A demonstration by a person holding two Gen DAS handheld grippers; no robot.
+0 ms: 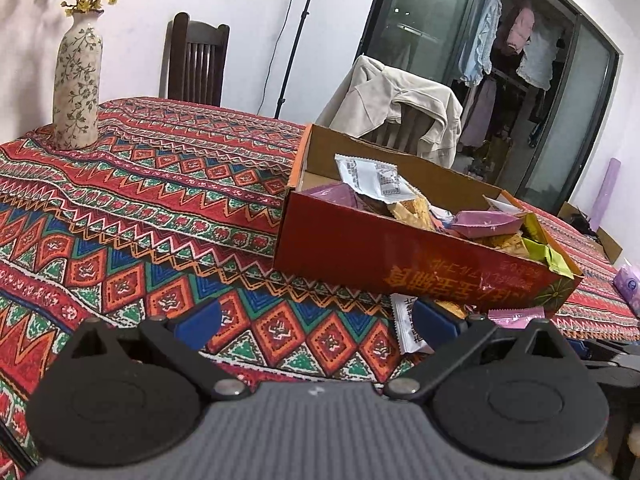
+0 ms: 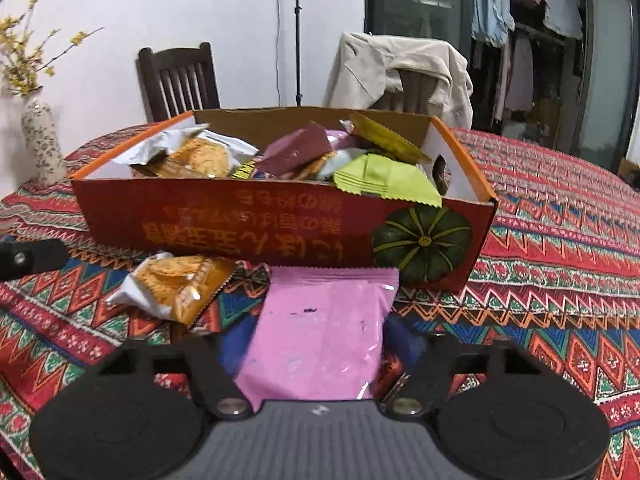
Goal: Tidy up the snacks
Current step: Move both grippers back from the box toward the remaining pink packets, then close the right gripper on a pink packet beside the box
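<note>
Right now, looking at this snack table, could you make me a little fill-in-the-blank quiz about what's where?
1. The packet between the right gripper's fingers is ____ in colour.
2. The vegetable printed on the box is a ____.
3. The flowers in the vase are ____.
4. The jacket hangs over a ____.

Missing words: pink; pumpkin; yellow; chair
</note>
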